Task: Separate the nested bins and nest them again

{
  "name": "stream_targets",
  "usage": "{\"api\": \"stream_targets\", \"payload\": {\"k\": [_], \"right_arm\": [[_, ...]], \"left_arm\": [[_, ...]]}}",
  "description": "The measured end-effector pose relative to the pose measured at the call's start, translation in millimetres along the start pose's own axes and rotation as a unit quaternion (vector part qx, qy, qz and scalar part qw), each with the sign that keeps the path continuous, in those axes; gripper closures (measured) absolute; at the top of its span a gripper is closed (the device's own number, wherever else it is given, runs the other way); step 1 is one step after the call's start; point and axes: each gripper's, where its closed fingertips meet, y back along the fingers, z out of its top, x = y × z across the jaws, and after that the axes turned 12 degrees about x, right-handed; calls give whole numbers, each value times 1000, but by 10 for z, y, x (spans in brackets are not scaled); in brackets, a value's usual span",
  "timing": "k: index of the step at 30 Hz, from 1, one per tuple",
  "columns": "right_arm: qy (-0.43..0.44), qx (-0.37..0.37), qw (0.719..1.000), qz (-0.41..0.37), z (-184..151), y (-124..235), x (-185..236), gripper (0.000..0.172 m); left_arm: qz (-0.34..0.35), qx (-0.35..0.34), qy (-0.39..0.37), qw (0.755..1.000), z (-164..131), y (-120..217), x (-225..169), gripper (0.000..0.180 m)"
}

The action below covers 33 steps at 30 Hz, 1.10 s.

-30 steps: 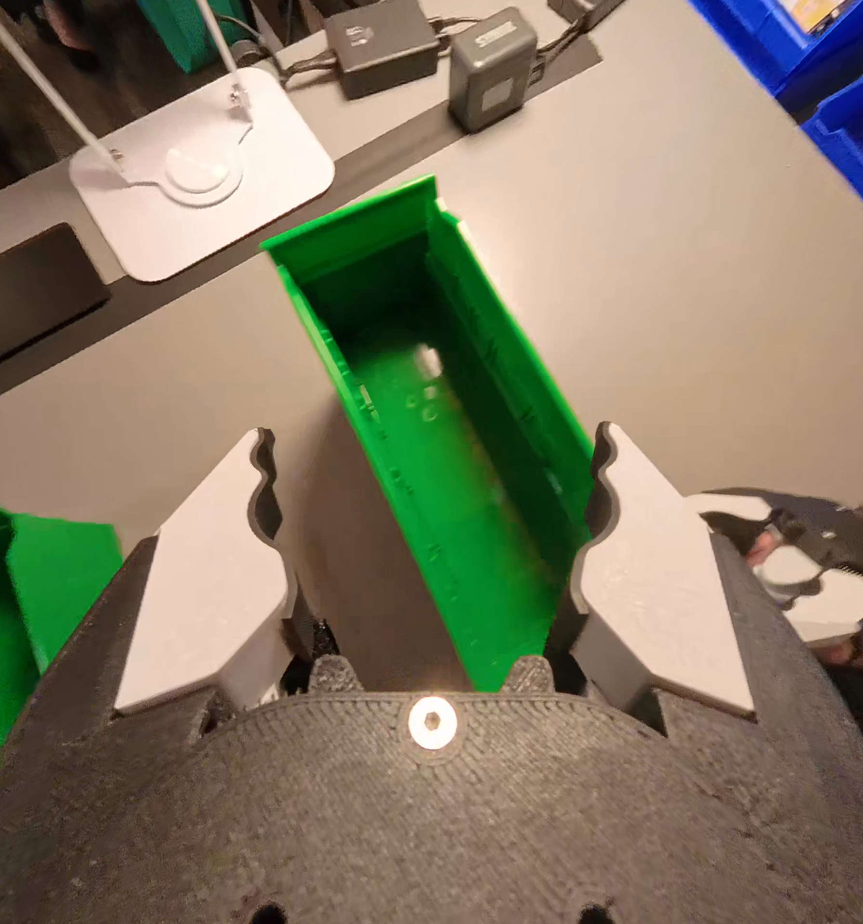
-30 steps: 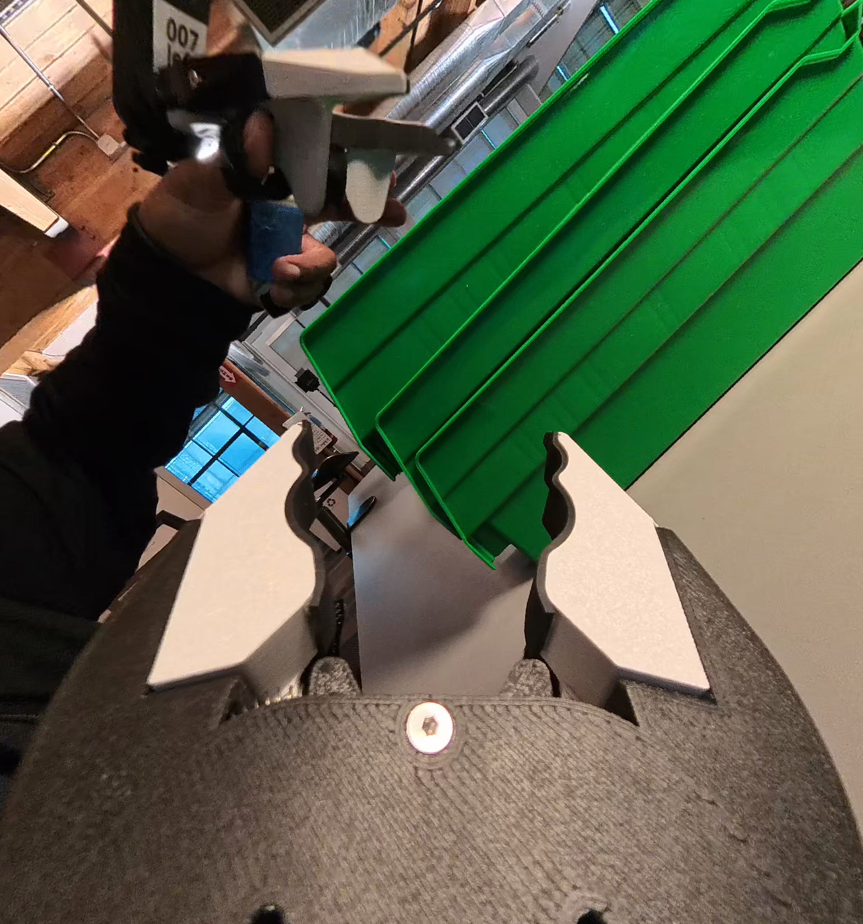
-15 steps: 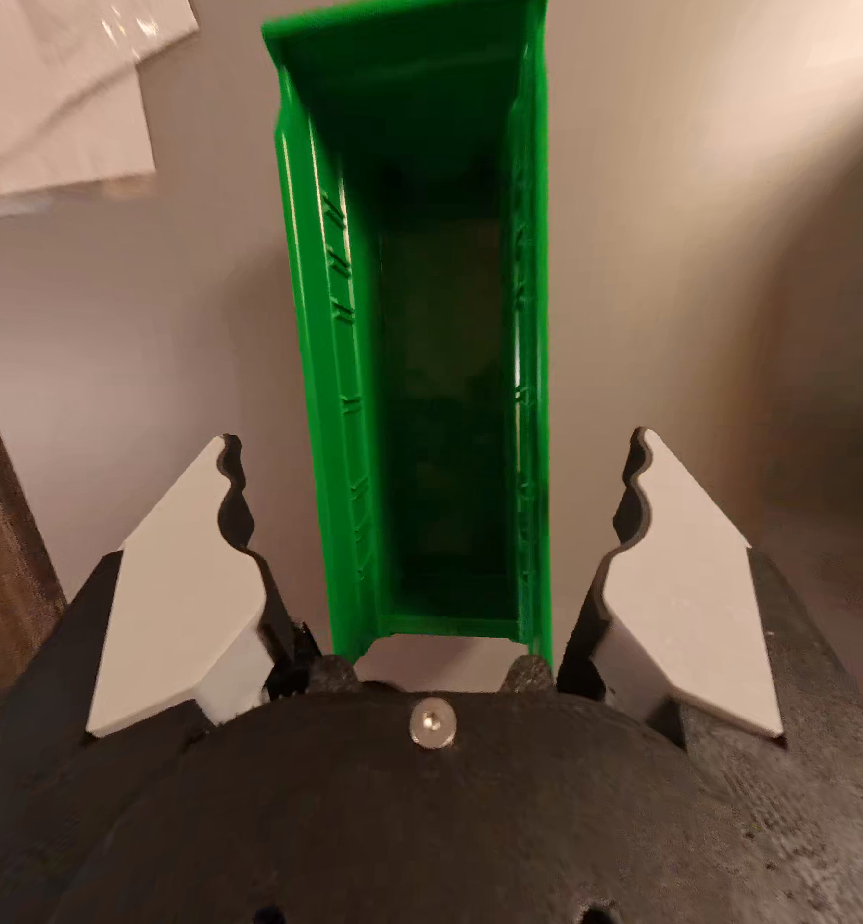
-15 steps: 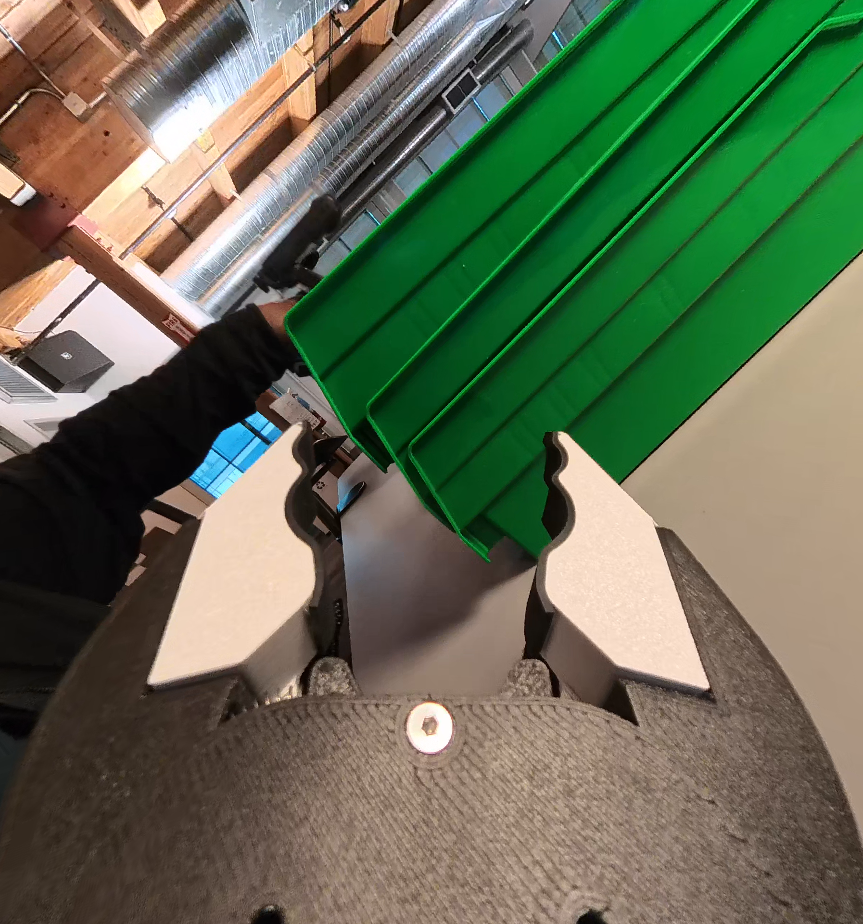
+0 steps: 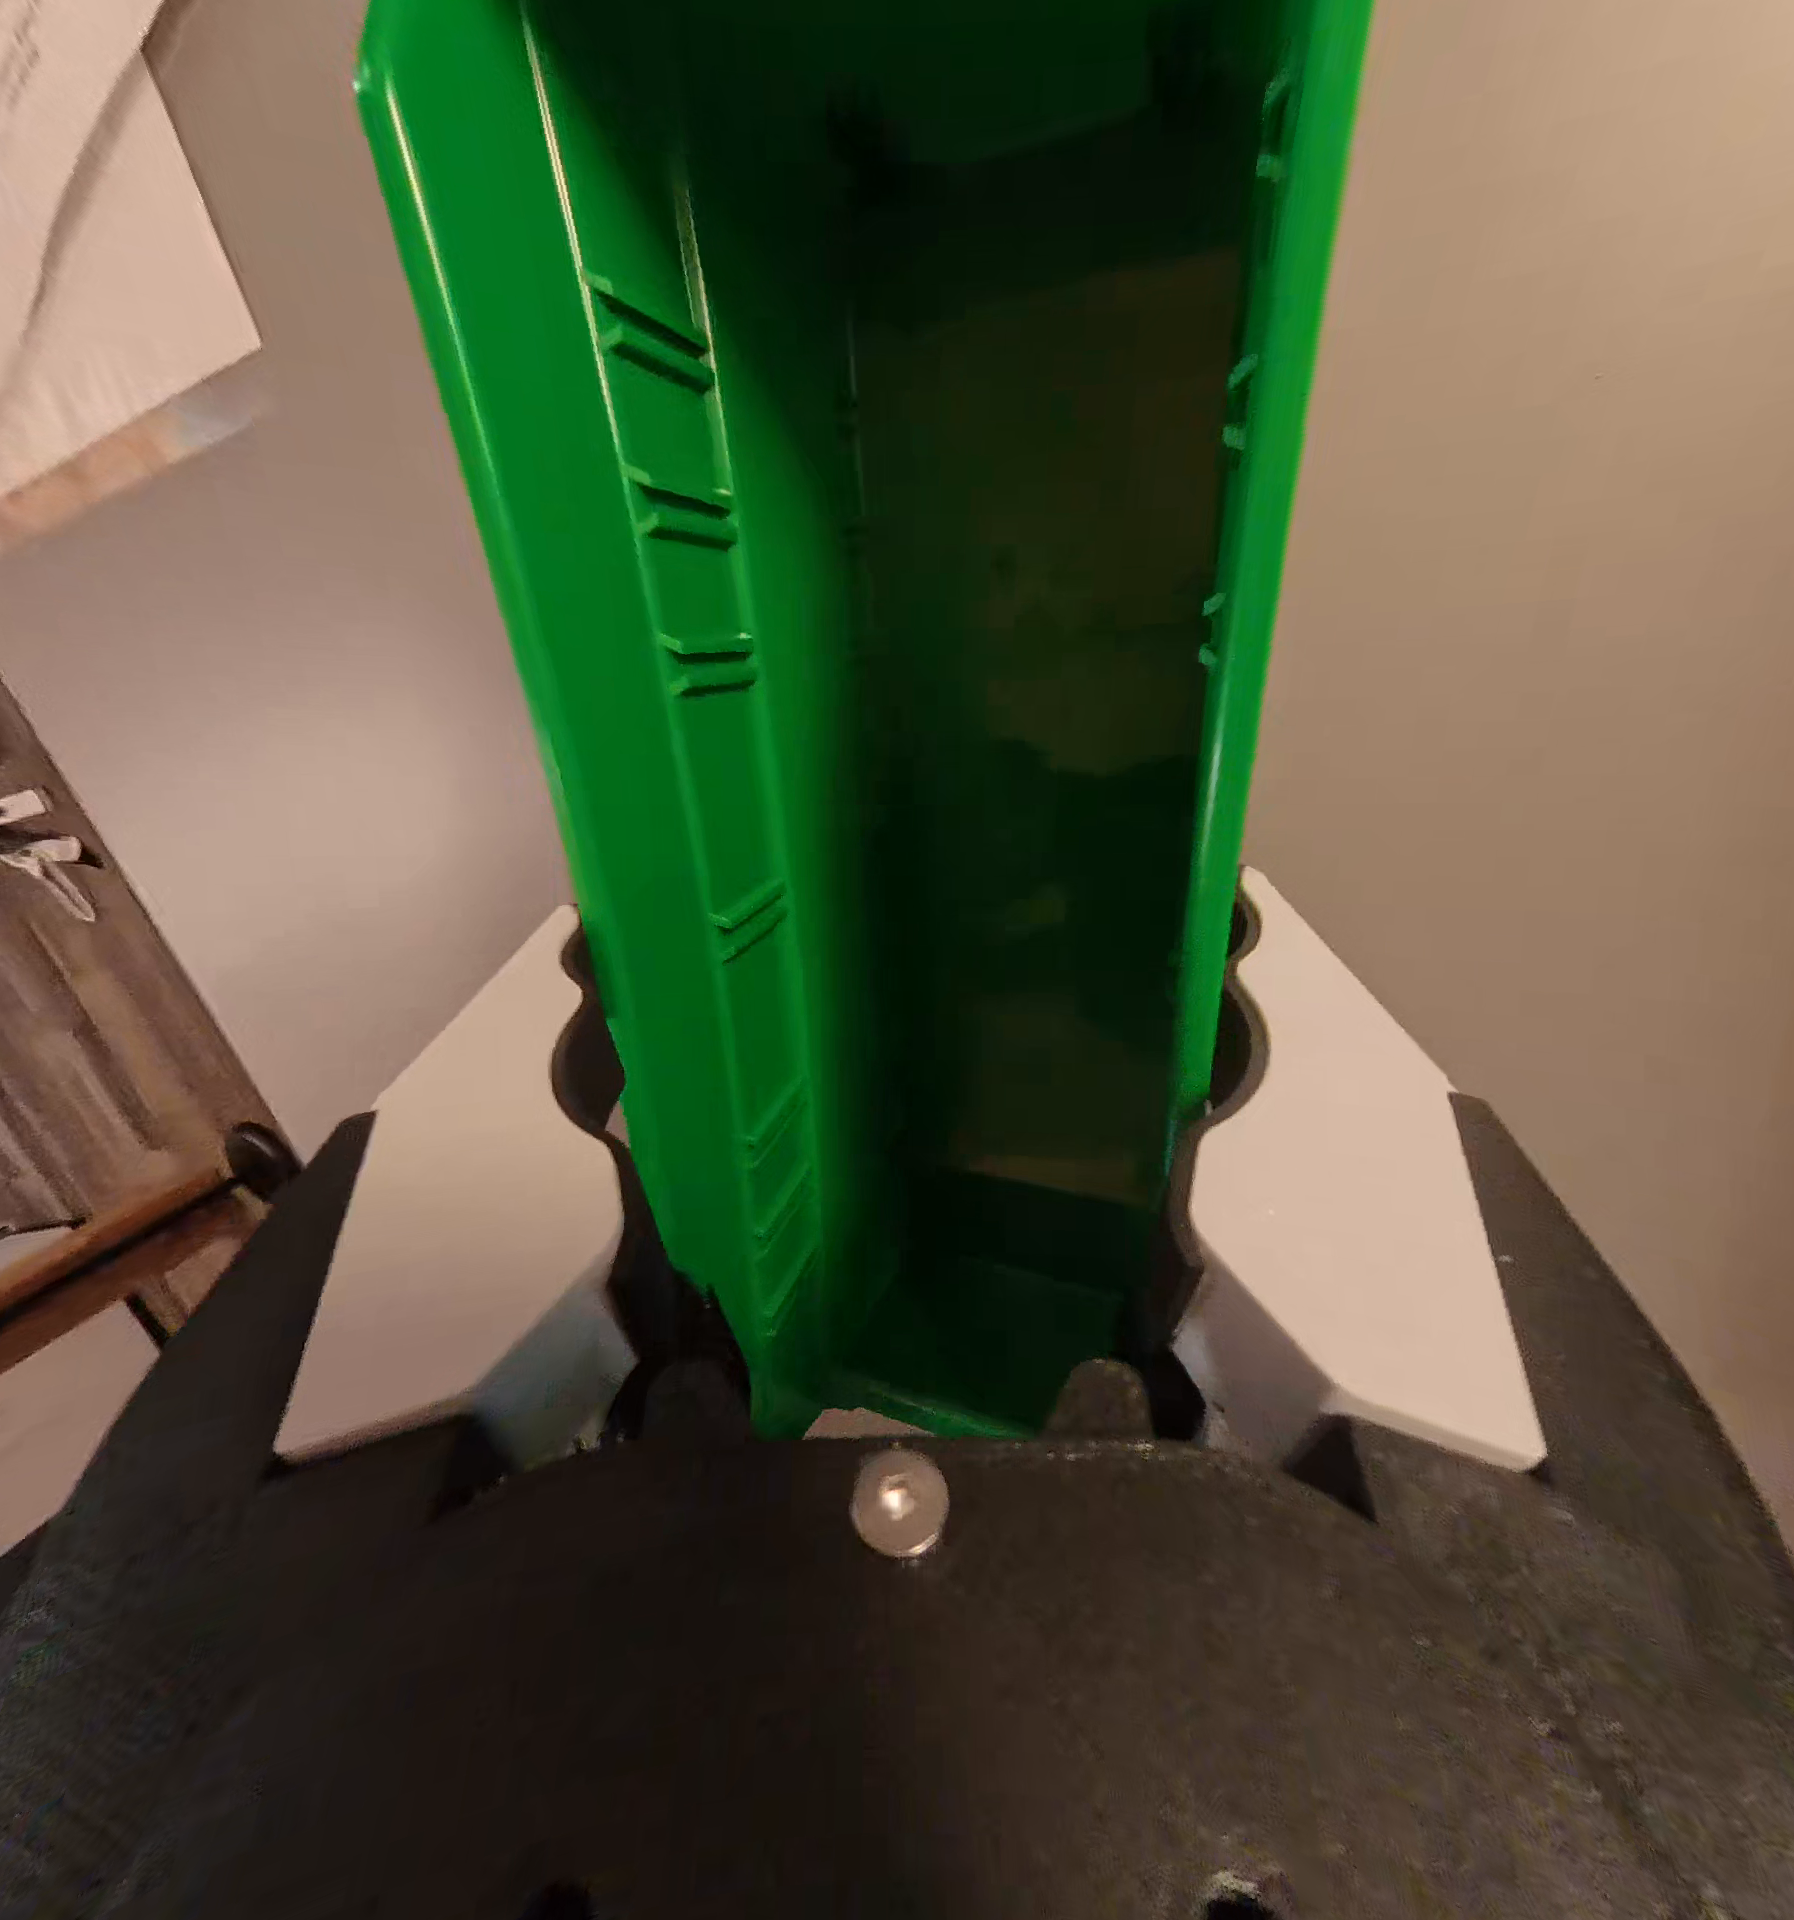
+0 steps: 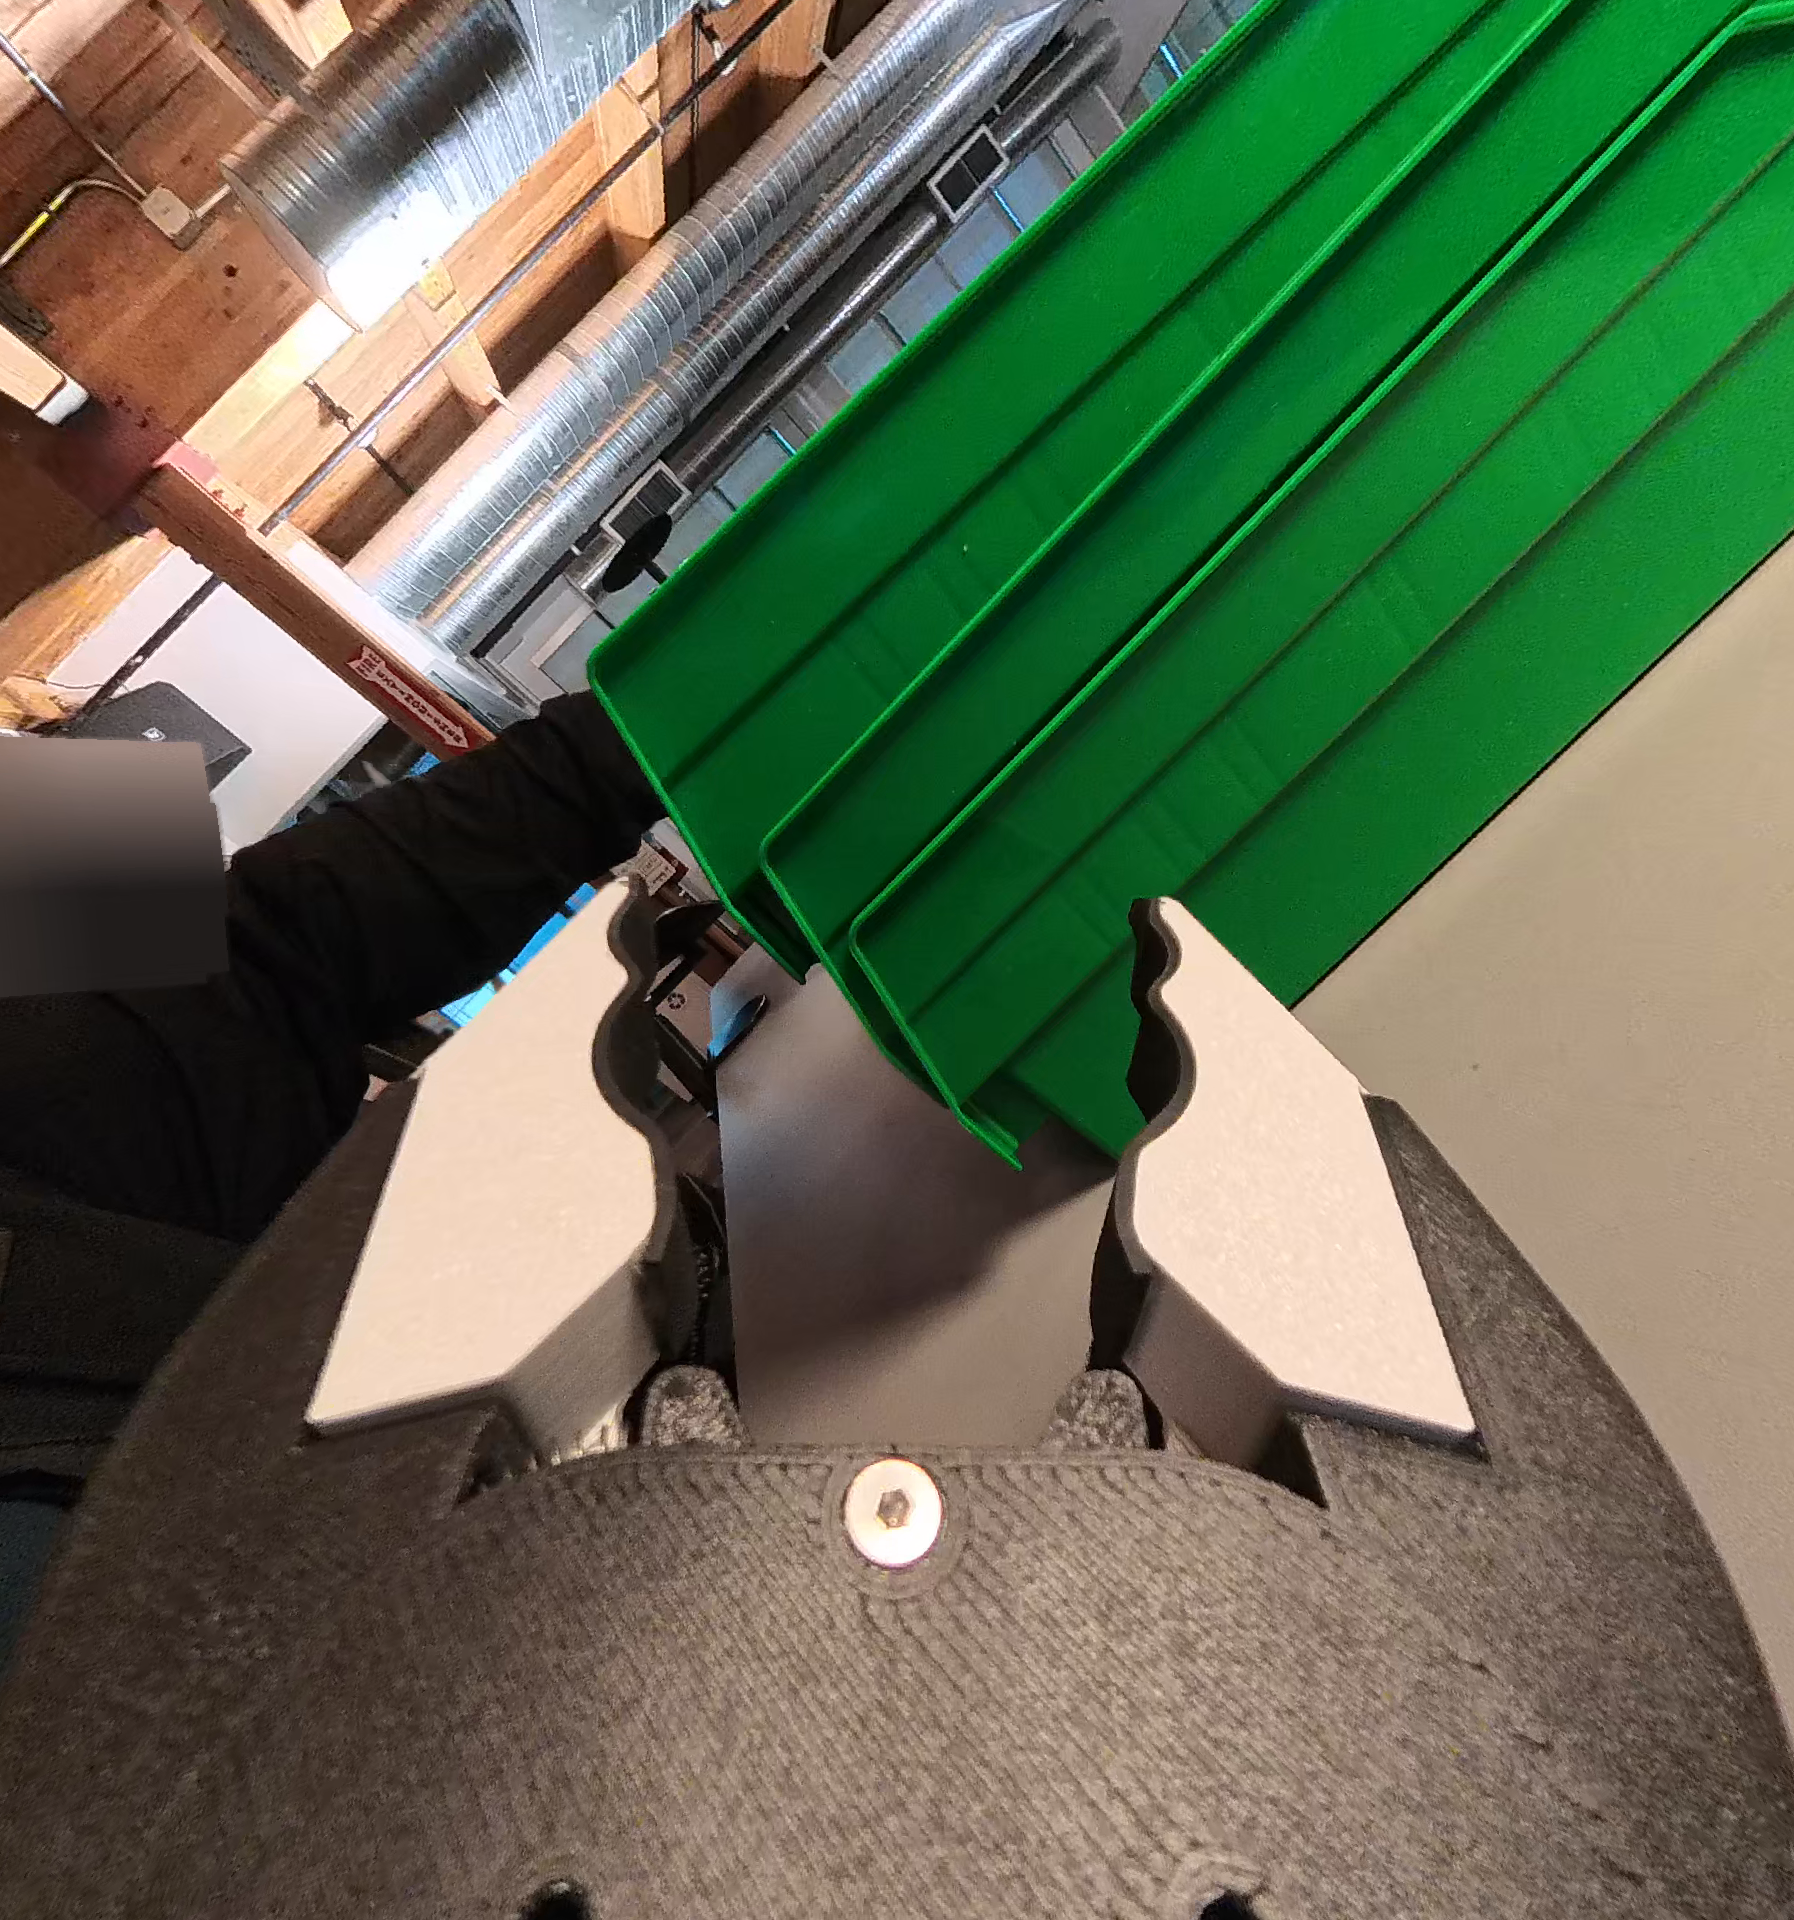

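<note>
The left gripper [image 5: 903,1039] clamps a green bin [image 5: 768,623] across both side walls; thin plastic, light, apparently flexible. The right gripper [image 6: 888,1029], lower centre, stands open beside the stack [image 6: 1288,520].

Black textured gripper bodies [image 6: 893,1662], pale grey wavy-edged jaws, black sleeve [image 6: 373,935]

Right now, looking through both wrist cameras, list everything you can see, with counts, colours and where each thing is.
Long green plastic bin: one, green, between the left gripper's fingers.
Nested green plastic bins: three rims showing, green, tilted on the table by the right gripper.
Beige table top: one, beige, under the bins.
Silver ceiling ducts: several, silver, overhead.
Black sleeve: one, black, reaching behind the stack.
Left gripper: fingers against the single bin's walls.
Right gripper: fingers apart, stack corner between them.
</note>
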Motion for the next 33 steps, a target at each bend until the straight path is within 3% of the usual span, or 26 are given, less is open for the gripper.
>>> {"api": "stream_targets", "payload": {"k": [9,14,25,29,33], "right_arm": [[3,-3,1000,2,4,11,16,79],[4,-4,1000,3,6,16,21,78],[4,0,1000,2,-3,2,17,78],[4,0,1000,2,-3,-1,15,79],[2,-2,1000,3,5,6,15,78]], "left_arm": [[-79,1,-43,996,38,154,-448,59],[-57,29,-78,995,-8,167,-544,50],[-130,3,-154,979,217,326,-554,34],[-122,12,-164,979,269,217,-635,38],[-142,5,-135,981,320,270,-656,62]]}}
